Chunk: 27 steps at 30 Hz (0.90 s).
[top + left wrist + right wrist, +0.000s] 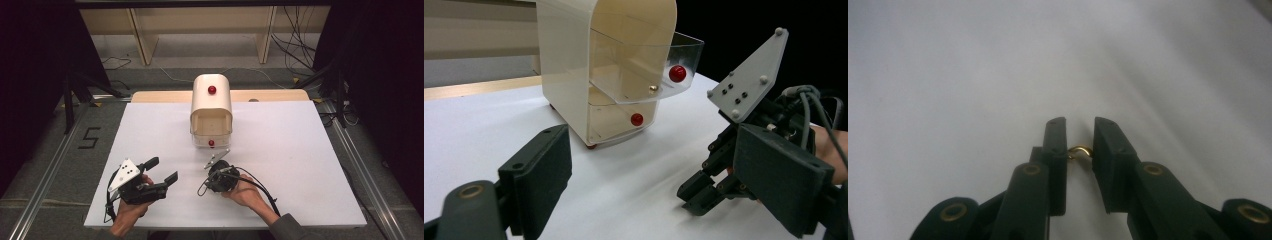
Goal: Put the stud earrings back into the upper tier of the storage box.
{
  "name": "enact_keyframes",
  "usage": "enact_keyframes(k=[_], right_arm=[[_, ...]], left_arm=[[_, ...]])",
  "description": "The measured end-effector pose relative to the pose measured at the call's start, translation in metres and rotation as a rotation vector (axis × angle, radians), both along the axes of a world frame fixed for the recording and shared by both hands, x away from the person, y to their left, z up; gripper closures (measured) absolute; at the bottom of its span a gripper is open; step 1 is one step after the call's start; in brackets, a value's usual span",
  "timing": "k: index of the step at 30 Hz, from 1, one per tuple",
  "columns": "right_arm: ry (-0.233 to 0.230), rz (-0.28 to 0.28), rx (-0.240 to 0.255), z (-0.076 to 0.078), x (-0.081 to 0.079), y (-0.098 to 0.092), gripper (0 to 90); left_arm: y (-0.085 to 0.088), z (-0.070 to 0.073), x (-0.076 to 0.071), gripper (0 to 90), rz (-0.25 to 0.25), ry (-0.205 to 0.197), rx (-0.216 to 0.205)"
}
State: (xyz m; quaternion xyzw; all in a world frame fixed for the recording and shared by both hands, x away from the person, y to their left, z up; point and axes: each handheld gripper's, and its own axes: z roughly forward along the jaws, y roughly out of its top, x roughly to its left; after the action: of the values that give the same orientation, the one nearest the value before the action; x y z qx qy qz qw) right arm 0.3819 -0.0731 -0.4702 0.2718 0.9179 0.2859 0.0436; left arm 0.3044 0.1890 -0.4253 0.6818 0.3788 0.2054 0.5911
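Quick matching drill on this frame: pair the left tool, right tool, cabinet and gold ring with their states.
Things:
1. left tool
2. right tool
3. cabinet
4. gold ring

States:
A. upper drawer pulled out
B. between nearly closed jaws
C. jaws wide apart, holding nothing
D. jaws narrowed around a small object

Pairs: 1-C, 2-D, 3-A, 4-B

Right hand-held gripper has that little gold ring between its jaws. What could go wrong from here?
1. The gold ring sits between the right hand-held gripper jaws with a gap showing, so it could slip out or roll away on the white table.
2. The cream cabinet has its clear upper drawer pulled out; a careless approach could bump it.
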Motion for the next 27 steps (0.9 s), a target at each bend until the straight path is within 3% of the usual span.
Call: enact_keyframes(k=[27], right_arm=[[-0.086,0.000,0.172,0.058,-0.001,-0.016,76.7]], left_arm=[[0.000,0.000,0.000,15.2,0.000,0.001,0.003]])
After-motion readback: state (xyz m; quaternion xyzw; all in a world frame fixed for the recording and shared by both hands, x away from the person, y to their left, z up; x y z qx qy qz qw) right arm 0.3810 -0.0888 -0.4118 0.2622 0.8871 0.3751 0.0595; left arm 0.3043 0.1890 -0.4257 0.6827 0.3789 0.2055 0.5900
